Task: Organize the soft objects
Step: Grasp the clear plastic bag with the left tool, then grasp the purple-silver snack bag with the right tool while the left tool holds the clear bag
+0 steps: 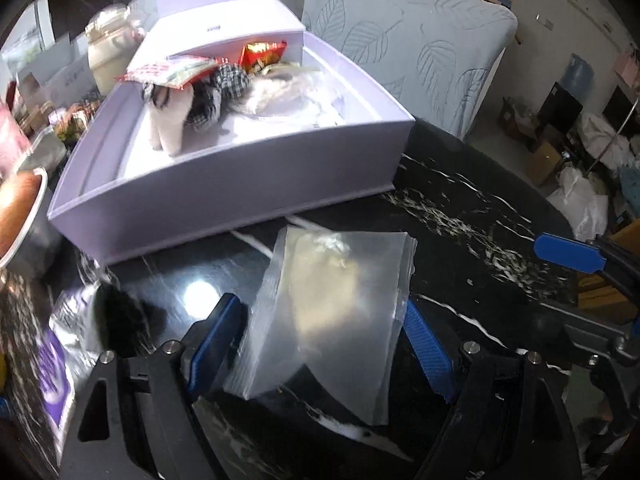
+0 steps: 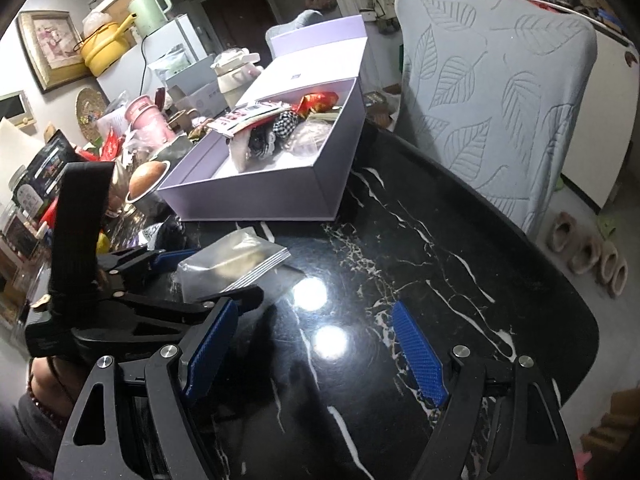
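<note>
A clear plastic bag with something pale inside (image 1: 332, 320) lies on the black marble table, between the open blue fingers (image 1: 216, 340) of my left gripper (image 1: 320, 344); whether the fingers touch it I cannot tell. The bag also shows in the right wrist view (image 2: 232, 264), with the left gripper (image 2: 168, 260) around it. Behind it stands an open lilac box (image 1: 240, 184) holding a plush toy (image 1: 172, 120), a checked cloth (image 1: 228, 84) and snack packets (image 1: 260, 54). My right gripper (image 2: 316, 348) is open and empty above the table, right of the bag; its finger shows in the left wrist view (image 1: 568, 252).
A chair with a leaf-pattern cover (image 2: 500, 92) stands behind the table. Clutter of cups, jars and packets (image 2: 132, 132) crowds the left side, with a metal cup (image 2: 148, 184) next to the box. The table edge (image 2: 560, 264) curves at the right. A purple-and-silver packet (image 1: 64, 352) lies at the left.
</note>
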Tool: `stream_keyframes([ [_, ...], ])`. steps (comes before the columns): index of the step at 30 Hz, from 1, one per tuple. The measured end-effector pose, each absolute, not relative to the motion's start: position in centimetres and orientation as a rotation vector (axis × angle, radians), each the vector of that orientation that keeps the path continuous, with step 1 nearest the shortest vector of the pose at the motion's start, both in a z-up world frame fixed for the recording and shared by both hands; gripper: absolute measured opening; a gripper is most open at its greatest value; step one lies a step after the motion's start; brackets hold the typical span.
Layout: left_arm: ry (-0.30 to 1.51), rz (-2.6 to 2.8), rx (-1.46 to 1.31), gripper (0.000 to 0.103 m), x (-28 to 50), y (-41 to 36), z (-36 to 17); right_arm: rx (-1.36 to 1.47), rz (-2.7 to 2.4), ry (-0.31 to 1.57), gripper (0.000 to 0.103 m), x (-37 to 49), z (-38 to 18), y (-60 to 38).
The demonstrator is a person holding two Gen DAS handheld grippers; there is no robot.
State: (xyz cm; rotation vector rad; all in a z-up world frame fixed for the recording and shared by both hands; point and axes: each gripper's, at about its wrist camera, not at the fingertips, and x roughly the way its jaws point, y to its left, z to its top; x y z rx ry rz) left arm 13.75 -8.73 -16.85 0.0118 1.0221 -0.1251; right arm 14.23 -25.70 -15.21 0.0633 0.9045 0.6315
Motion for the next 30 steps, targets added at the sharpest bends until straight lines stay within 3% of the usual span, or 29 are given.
stream_keyframes([
  [5,1.007,-0.124,0.045,0.083,14.0,-9.0,-17.1,0.075,0.627,0.916,0.081,14.3,-15.5,-26.0],
  [7,0.984,-0.127,0.041,0.071,13.9,-8.9,-16.9,0.076,0.625,0.916,0.081,14.2,-15.5,-26.1],
  [8,0.973,-0.128,0.040,0.059,13.8,-8.8,-16.8,0.076,0.624,0.915,0.081,14.2,-15.5,-26.1],
  [10,0.966,-0.134,0.040,0.056,13.7,-8.7,-16.8,0.076,0.624,0.912,0.081,14.0,-15.4,-26.2],
  [12,0.964,-0.126,0.035,0.044,13.5,-8.5,-16.7,0.077,0.626,0.910,0.081,13.7,-15.4,-26.2],
  [30,0.839,-0.003,-0.017,0.042,7.1,-4.8,-11.3,0.036,0.735,0.861,0.081,11.8,-13.4,-22.1],
])
